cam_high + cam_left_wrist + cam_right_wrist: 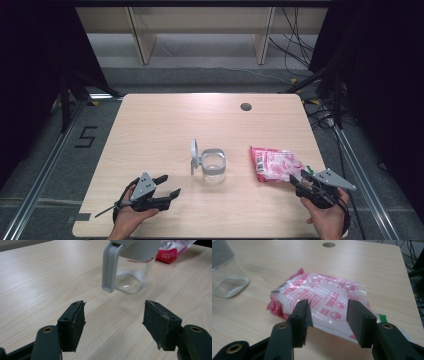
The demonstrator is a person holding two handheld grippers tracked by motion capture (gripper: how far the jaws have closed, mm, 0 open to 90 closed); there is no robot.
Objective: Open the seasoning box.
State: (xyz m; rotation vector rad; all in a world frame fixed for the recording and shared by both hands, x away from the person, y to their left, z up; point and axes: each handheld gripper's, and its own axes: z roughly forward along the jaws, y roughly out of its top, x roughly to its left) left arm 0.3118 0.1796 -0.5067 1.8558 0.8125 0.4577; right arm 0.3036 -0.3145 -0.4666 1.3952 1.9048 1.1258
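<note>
While lined up for a grab, right gripper jaws apart around pink bag at right of centre, perhaps touching; left gripper spread, idle, facing jar mid-frame.

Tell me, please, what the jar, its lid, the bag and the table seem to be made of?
Jar: clear glass or hard plastic; the tabletop shows through it. Lid and collar: matte grey plastic, it seems. Bag: thin glossy plastic film, clear with red print, creased and shiny, white contents inside. Table: pale wood-grain surface, probably laminate; the grain is very even.
</note>
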